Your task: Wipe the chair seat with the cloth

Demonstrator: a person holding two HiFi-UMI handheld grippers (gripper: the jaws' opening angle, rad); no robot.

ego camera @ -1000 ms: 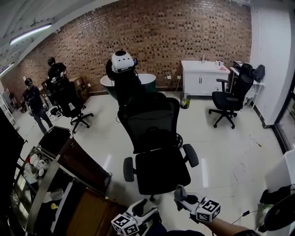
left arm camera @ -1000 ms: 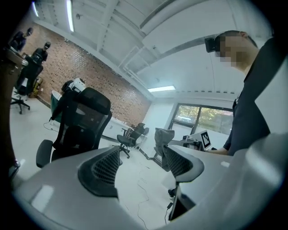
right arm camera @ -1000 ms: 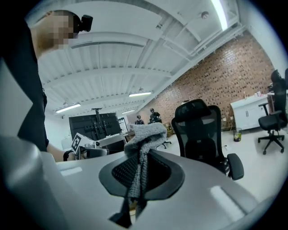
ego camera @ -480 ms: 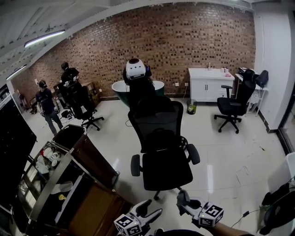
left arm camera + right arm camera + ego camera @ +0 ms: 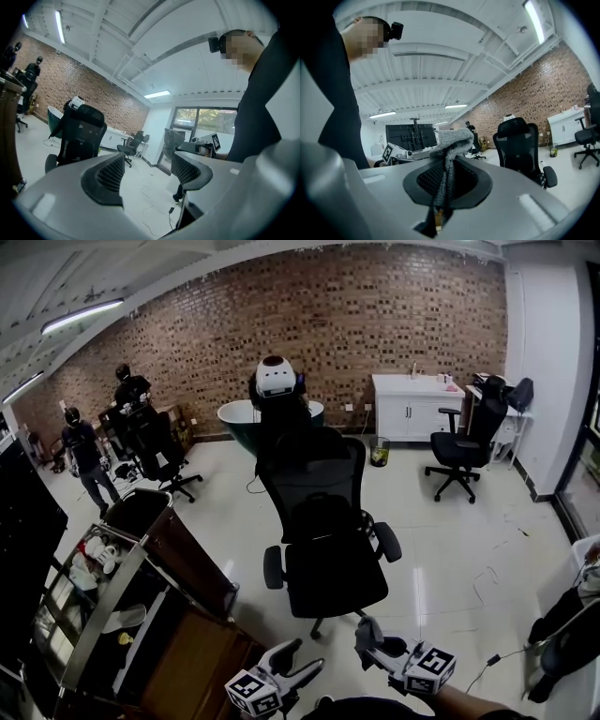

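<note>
A black mesh office chair [image 5: 323,521] stands mid-floor, its seat [image 5: 336,575] facing me and bare. Both grippers hang low in the head view, short of the seat. My left gripper [image 5: 298,665] is open and empty, with a wide gap between its pads [image 5: 108,174]. The chair [image 5: 78,133] shows past it on the left. My right gripper [image 5: 367,634] is shut on a grey knitted cloth [image 5: 451,143], which bunches above the jaws and hangs down between them. In the right gripper view the chair [image 5: 519,143] stands off to the right.
A wood-and-metal cart [image 5: 141,568] with cups stands close on the left. Behind the chair are a person in a white helmet [image 5: 276,379] and a green tub [image 5: 232,413]. A second chair [image 5: 463,442] and a white cabinet [image 5: 412,401] are at the right; a cable [image 5: 497,667] lies on the floor.
The head view has shifted slightly, so the chair sits a little differently in frame. Both grippers stay low before the seat; the right one still holds the cloth.
</note>
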